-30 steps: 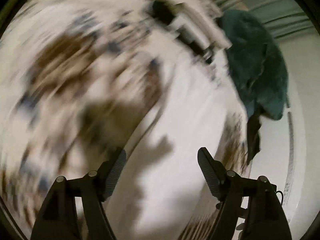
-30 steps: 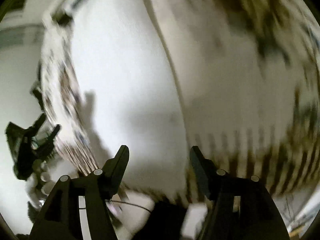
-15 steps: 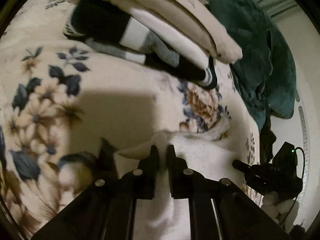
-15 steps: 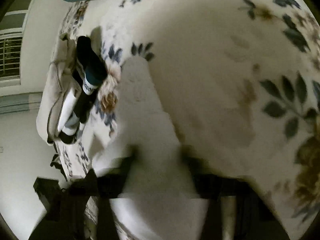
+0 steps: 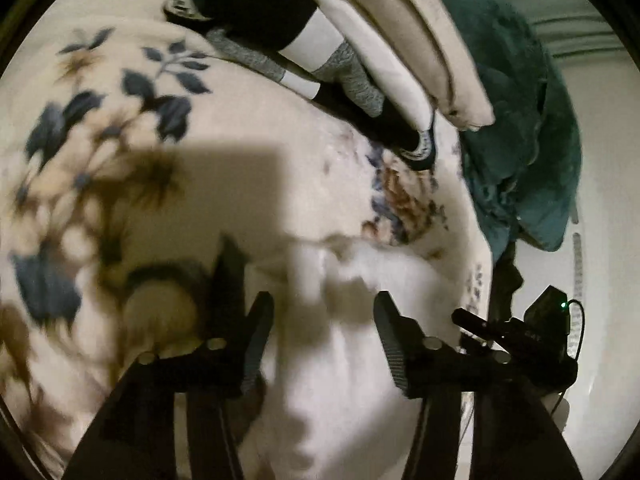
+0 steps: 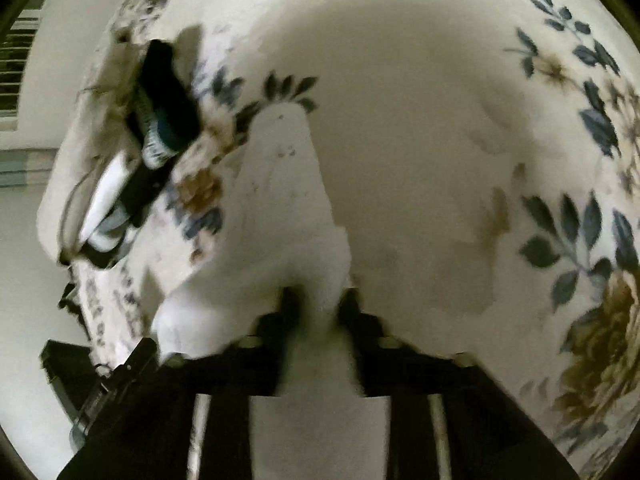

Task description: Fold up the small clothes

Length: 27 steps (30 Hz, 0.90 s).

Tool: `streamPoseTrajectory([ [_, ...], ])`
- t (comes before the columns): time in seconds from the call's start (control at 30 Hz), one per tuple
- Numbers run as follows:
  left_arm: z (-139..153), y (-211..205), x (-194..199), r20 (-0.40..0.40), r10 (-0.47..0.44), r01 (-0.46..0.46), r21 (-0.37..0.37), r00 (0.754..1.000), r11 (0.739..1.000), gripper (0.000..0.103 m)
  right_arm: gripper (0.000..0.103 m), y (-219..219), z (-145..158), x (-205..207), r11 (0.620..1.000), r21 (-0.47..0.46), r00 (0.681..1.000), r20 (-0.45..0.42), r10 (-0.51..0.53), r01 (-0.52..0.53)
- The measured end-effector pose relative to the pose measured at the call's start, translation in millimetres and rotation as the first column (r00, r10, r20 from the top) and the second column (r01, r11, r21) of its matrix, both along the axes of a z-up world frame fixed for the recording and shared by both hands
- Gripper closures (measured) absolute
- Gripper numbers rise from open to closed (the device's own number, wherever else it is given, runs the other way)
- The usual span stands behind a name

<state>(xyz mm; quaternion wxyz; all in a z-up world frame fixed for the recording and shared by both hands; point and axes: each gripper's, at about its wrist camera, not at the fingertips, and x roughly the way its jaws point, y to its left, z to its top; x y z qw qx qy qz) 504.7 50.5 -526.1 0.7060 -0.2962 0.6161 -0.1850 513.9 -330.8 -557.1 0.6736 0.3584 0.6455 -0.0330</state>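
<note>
Released by the left tool (image 5: 323,320), white cloth (image 5: 352,360) lies on floral bedspread (image 5: 160,112).

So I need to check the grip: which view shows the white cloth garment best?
The right wrist view: the white cloth garment stretches up its middle, with the right gripper jaws pinching its near end. The left wrist view shows only a blurred, shadowed part beneath the open left gripper.

A stack of folded clothes (image 5: 360,52) and a teal blanket (image 5: 520,128) block the bed's (image 5: 240,184) far side; the near floral cover lies open.
</note>
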Motion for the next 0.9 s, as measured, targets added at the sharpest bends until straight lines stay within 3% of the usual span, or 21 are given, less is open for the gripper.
streamPoseTrajectory([
  [0.03, 0, -1, -5, -0.002, -0.006, 0.006, 0.003, 1.000, 1.000, 0.053, 0.050, -1, 4, -6, 1.000, 0.008, 1.000, 0.007, 0.002, -0.002],
  [0.1, -1, -9, -17, 0.000, -0.046, 0.046, 0.038, 0.999, 0.998, 0.053, 0.050, 2, 10, -21, 0.999, 0.036, 1.000, 0.012, 0.009, -0.010],
  [0.17, -14, -22, -24, -0.009, -0.108, 0.108, 0.156, 0.994, 0.982, 0.052, 0.050, 8, 8, -36, 0.998, 0.049, 0.999, 0.003, 0.037, -0.038],
  [0.2, -21, -24, -25, -0.017, -0.118, 0.119, 0.173, 0.993, 0.978, 0.051, 0.050, 11, 6, -40, 0.997, 0.037, 0.998, 0.001, 0.062, -0.062],
  [0.27, -31, -21, -25, -0.032, -0.094, 0.098, 0.153, 0.995, 0.983, 0.050, 0.045, 14, -3, -45, 0.995, -0.025, 0.995, -0.015, 0.095, -0.096],
  [0.33, -23, -15, -24, -0.027, -0.075, 0.078, 0.120, 0.997, 0.990, 0.051, 0.041, 10, -11, -47, 0.997, -0.015, 0.997, -0.034, 0.076, -0.077],
  [0.47, 26, -4, -51, 0.055, -0.073, 0.069, 0.067, 0.996, 0.995, 0.051, 0.039, 8, 17, -60, 0.996, -0.003, 0.996, 0.011, 0.089, -0.088],
  [0.53, 44, 0, -74, 0.058, -0.073, 0.071, 0.047, 0.996, 0.996, 0.044, 0.039, 7, 33, -82, 0.995, 0.020, 0.994, 0.026, 0.102, -0.102],
  [0.6, 61, 8, -111, 0.047, -0.072, 0.070, 0.042, 0.996, 0.997, 0.034, 0.039, 8, 46, -120, 0.990, 0.071, 0.993, 0.020, 0.118, -0.119],
  [0.67, 71, 18, -159, 0.013, -0.065, 0.065, 0.047, 0.998, 0.997, 0.032, 0.038, 11, 52, -159, 0.984, 0.113, 0.991, 0.003, 0.136, -0.136],
  [0.8, 54, 38, -238, -0.111, -0.050, 0.058, 0.074, 0.993, 0.996, 0.032, 0.036, 19, 43, -262, 0.971, 0.180, 0.980, -0.096, 0.176, -0.157],
  [0.9, 24, 49, -292, -0.216, -0.014, 0.032, 0.082, 0.976, 0.996, 0.032, 0.036, 22, 18, -332, 0.967, 0.224, 0.969, -0.185, 0.166, -0.123],
])
